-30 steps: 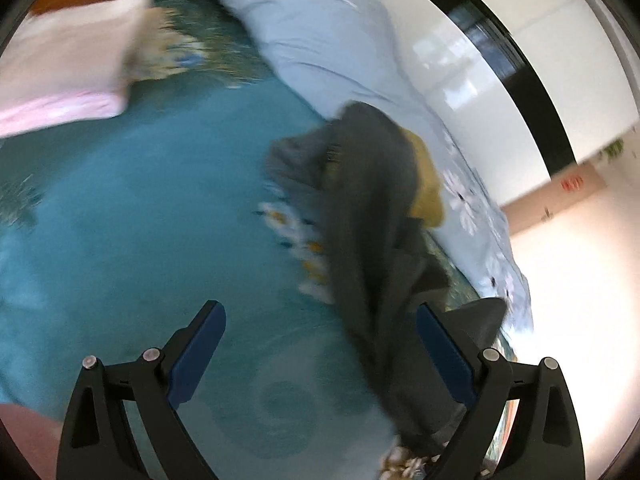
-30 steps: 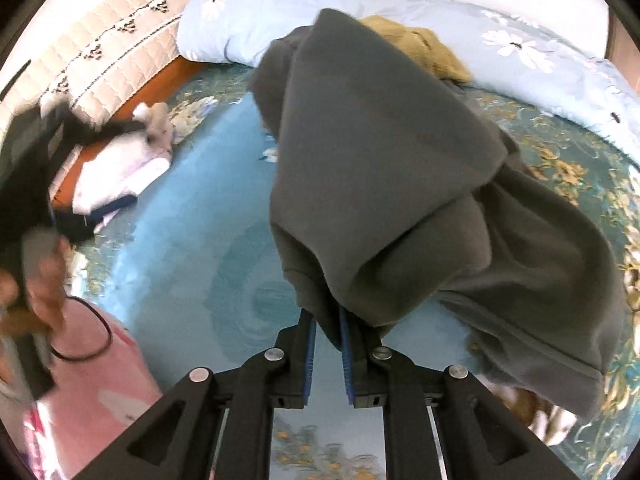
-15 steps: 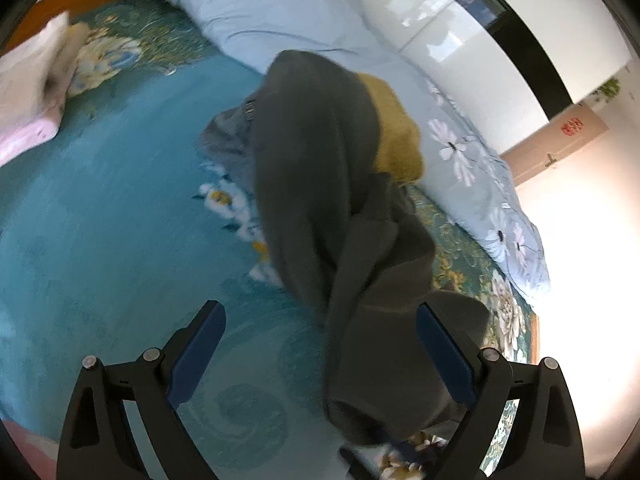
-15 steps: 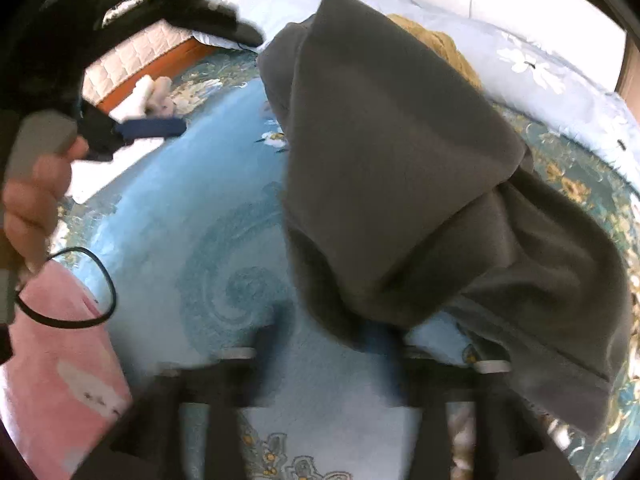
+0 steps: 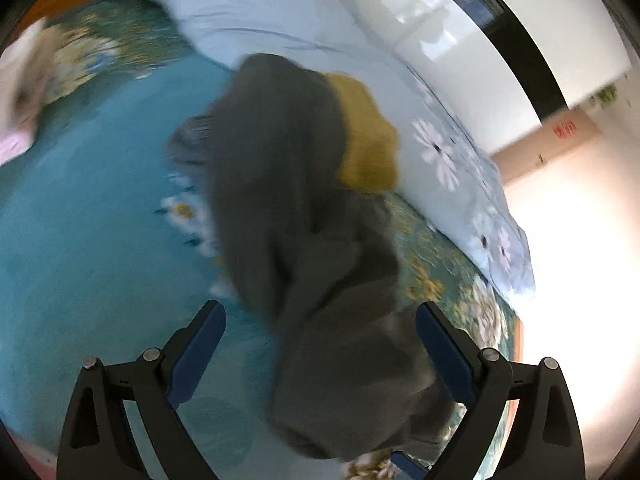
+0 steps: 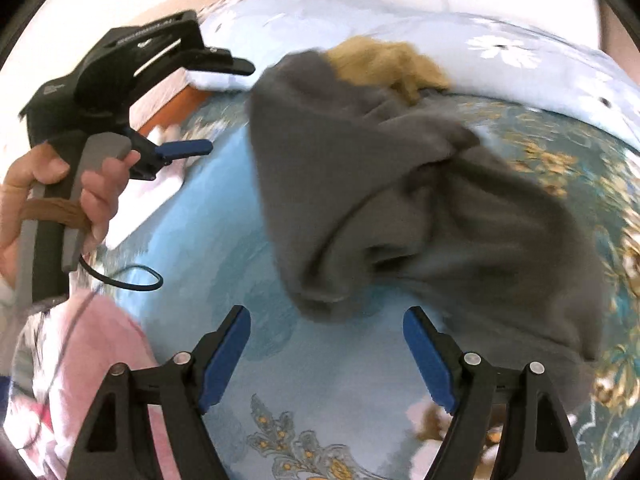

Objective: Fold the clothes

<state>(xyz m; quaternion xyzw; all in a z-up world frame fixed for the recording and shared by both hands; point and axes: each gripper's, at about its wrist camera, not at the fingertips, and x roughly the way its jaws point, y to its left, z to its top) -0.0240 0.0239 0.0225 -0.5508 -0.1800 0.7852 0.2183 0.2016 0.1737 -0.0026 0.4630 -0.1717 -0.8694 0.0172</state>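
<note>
In the right wrist view, at nine o'clock, a person's left hand (image 6: 56,196) wraps a grey moulded handle, and the black plastic left gripper (image 6: 224,108) it carries juts toward the middle, one blue rubber pad edge-on. From its own camera the left gripper (image 5: 320,344) stands wide apart, blue pads pressing on nothing, though the lower folds of the garment lie between them and seem to brush the right-hand pad; blur makes that contact uncertain. A thin black cable (image 6: 132,278) loops below the handle, above a soft pink fleecy sleeve (image 6: 96,356) at seven o'clock.

The smooth teal satin bedspread with swirl and gold floral print (image 6: 224,232) fills the centre. On it, from the centre toward three o'clock, lies the dark grey fleece garment (image 6: 360,184), matte and thick, bunched into rounded, heavy folds, its rolled hem nearest the camera. A nubby mustard-yellow knit garment (image 6: 392,64) peeks out behind it at twelve o'clock, against a pale blue daisy-print quilt (image 6: 500,52), puffy and creased.

At six o'clock the right gripper (image 6: 326,356) has its black fingers spread wide, blue pads bare, the grey hem just beyond them and untouched.
</note>
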